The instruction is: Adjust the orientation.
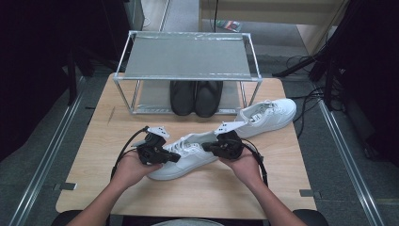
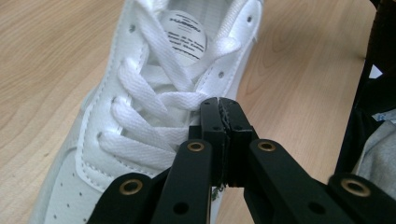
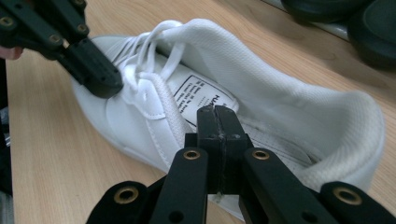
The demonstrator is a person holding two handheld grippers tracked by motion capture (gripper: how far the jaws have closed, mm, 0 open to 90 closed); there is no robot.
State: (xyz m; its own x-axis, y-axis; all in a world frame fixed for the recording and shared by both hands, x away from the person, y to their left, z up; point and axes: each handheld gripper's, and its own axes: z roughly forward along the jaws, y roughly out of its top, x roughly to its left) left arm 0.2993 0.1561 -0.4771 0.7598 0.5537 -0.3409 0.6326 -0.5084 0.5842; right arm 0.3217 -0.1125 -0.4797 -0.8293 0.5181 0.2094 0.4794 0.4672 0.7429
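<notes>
A white lace-up sneaker [image 1: 188, 162] lies on the wooden table [image 1: 141, 117], toe toward the person's left. My left gripper [image 1: 178, 157] is shut, its tips [image 2: 223, 105] resting against the crossed laces [image 2: 149, 116] over the tongue; I cannot tell whether a lace is pinched. From the heel side, my right gripper [image 1: 206, 147] is also shut. Its closed tips [image 3: 217, 112] sit at the sneaker's [image 3: 280, 107] opening beside the printed tongue label [image 3: 201, 95], with the left gripper [image 3: 105, 84] beyond on the laces.
A second white sneaker [image 1: 266, 115] lies at the back right of the table. A metal shoe rack [image 1: 188, 56] stands at the far edge, with a pair of black shoes [image 1: 196, 96] on its lower shelf. Cables [image 1: 310, 99] trail on the floor at right.
</notes>
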